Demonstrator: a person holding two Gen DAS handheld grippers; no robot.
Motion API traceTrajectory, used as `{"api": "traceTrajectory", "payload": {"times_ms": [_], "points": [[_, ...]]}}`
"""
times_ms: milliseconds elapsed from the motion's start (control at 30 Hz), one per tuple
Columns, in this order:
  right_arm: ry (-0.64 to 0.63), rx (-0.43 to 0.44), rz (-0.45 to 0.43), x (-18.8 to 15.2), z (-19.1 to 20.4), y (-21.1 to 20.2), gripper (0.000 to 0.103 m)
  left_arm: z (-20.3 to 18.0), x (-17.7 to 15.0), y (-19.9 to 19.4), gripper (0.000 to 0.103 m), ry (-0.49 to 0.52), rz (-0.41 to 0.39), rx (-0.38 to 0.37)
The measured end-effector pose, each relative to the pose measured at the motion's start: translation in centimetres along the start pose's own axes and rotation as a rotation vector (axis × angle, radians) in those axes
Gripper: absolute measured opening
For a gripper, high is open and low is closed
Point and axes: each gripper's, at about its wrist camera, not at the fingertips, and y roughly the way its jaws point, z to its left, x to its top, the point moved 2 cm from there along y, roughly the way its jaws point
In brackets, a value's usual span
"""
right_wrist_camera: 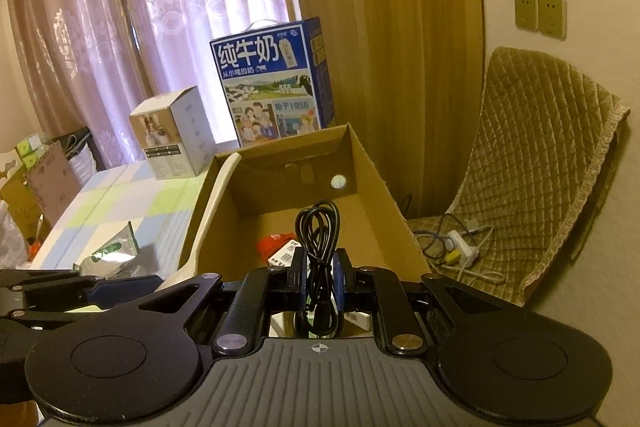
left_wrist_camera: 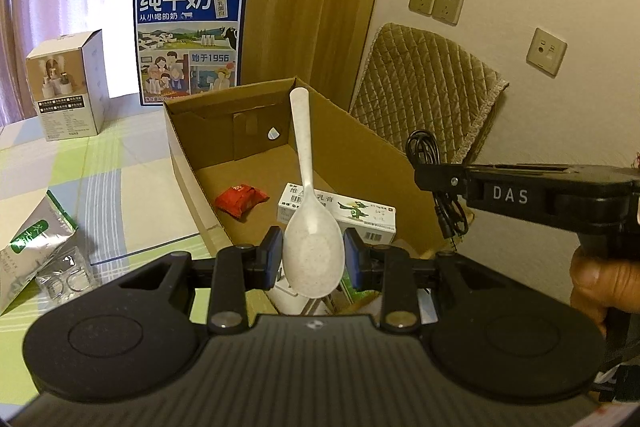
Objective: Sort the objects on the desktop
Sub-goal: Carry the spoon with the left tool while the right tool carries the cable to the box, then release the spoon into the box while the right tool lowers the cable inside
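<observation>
Setting: a table under a green-and-blue checked cloth [left_wrist_camera: 100, 163], pink curtains and a wooden panel behind, with an open brown cardboard box [left_wrist_camera: 360, 155] at the table's right end. The pale speckled plastic spoon [left_wrist_camera: 310, 211] sits pinched by its bowl in your left gripper [left_wrist_camera: 312, 255], handle running straight ahead and upward, its tip over the box's far wall; the box floor lies directly ahead of and below the fingers. Already in the box: a red crinkled snack packet [left_wrist_camera: 240, 201] and a white ointment carton with a green lizard print [left_wrist_camera: 340, 217]. Your right gripper [right_wrist_camera: 320, 281] is clamped on a coiled black cable [right_wrist_camera: 318, 247], loop upright, plug end hanging beneath; it too points down into the box, from the right-hand side. Both hands tilt forward and down. Judgement: the left is the better centred over the opening. Outward: a silver-green foil pouch [left_wrist_camera: 28, 247] remains on the cloth, left of the box.
</observation>
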Motion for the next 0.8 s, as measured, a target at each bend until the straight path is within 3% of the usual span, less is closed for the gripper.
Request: {"api": "traceTrajectory", "payload": {"times_ms": [233, 300, 800], "points": [[-0.002, -0.006, 0.008, 0.1, -0.2, 0.6, 0.01, 0.2, 0.4, 1.4, 0.028, -0.001, 0.011, -0.009], [-0.002, -0.007, 0.012, 0.1, -0.3, 0.8, 0.01, 0.5, 0.4, 1.6, 0.038, -0.008, 0.008, -0.003], [0.005, 0.065, 0.038, 0.2, 1.2, 2.3, 0.011, 3.7, -1.5, -1.1, 0.039, -0.074, -0.008, 0.061]]}}
